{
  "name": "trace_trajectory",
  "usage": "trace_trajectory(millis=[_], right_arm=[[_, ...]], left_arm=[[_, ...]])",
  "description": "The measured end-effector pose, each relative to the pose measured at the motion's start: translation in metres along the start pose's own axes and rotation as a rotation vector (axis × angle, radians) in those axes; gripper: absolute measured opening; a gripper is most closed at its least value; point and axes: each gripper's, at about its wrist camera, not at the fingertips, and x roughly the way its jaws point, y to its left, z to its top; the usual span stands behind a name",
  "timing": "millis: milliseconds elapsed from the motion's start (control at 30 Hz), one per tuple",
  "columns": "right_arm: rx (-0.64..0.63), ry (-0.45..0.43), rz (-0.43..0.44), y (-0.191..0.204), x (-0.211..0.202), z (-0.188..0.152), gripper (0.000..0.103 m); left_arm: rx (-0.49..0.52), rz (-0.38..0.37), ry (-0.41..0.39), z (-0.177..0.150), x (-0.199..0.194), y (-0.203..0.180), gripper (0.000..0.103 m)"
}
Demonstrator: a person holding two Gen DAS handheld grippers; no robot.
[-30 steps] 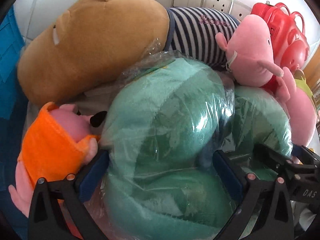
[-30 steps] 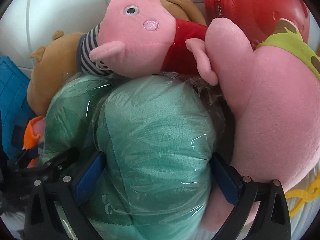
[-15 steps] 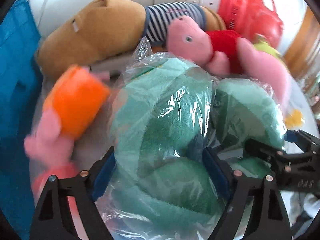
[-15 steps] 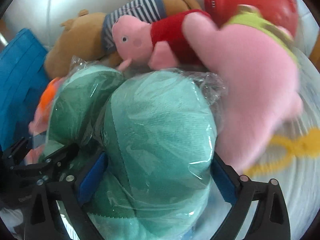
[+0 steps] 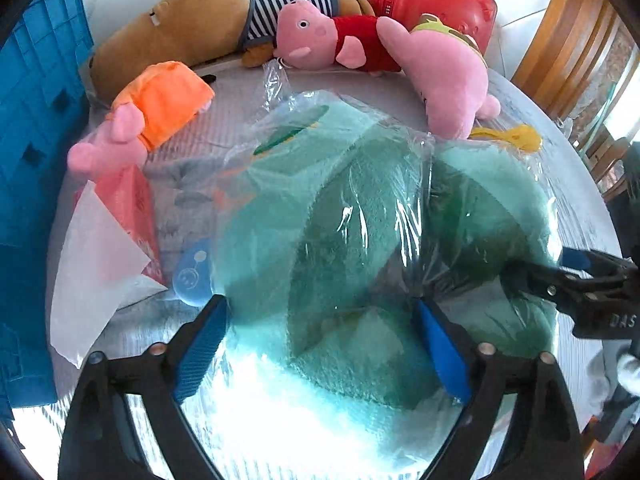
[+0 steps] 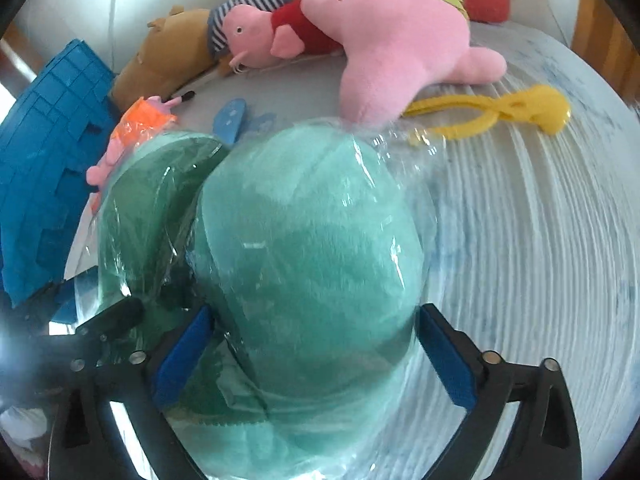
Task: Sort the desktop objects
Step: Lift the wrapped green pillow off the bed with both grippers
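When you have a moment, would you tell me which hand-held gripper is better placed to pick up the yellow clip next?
Right, probably. The yellow clip lies on bare table just beyond the right hand-held gripper, on its outer side. Both grippers clasp the wrapped green plush; the left hand-held gripper, whose jaws are opening, sits farther away.

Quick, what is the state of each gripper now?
Left gripper: jaws opening, pads still on the green plush toy in clear plastic wrap.
Right gripper: jaws opening, pads still on the same toy.
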Motion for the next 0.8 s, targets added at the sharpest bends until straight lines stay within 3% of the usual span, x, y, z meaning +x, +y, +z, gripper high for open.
trace_trajectory(millis=[67, 267, 600, 800], right_arm=[[0.004, -0.015, -0.009, 0.002, -0.004, -0.004, 0.102], [-0.012, -0.048, -0.032, 0.006, -0.003, -0.005, 0.103], [0.000, -0.049, -0.022, 0.006, 0.019, 0.000, 0.103], [-0.016, -0.101, -0.067, 0.013, 0.028, 0.004, 0.103]], left_arm=[[0.005, 0.005, -0.006, 0.000, 0.004, 0.001, 0.103], [0.000, -0.030, -0.021, -0.003, 0.018, 0.009, 0.103], [0.001, -0.016, -0.038, 0.005, 0.034, 0.006, 0.103], [0.001, 0.018, -0.078, 0.013, 0.044, 0.003, 0.103]])
